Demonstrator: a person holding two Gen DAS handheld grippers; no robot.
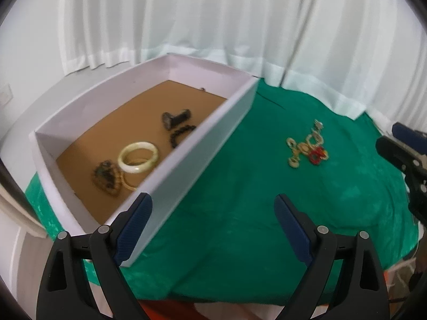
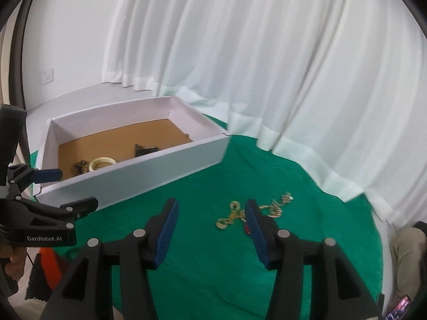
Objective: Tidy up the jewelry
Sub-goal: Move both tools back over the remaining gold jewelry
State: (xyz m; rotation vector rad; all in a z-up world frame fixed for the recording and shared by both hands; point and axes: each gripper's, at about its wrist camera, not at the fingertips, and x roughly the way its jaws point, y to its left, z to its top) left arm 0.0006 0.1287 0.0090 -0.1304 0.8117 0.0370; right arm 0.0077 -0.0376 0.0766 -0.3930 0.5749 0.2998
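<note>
While both tools gape empty, the gold chain (image 2: 240,214) lies just beyond the right tool (image 2: 210,208), well right of the left tool (image 1: 213,200).

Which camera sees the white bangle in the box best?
The left wrist view: the bangle shows whole on the box floor. In the right wrist view the box's near wall hides part of it.
</note>
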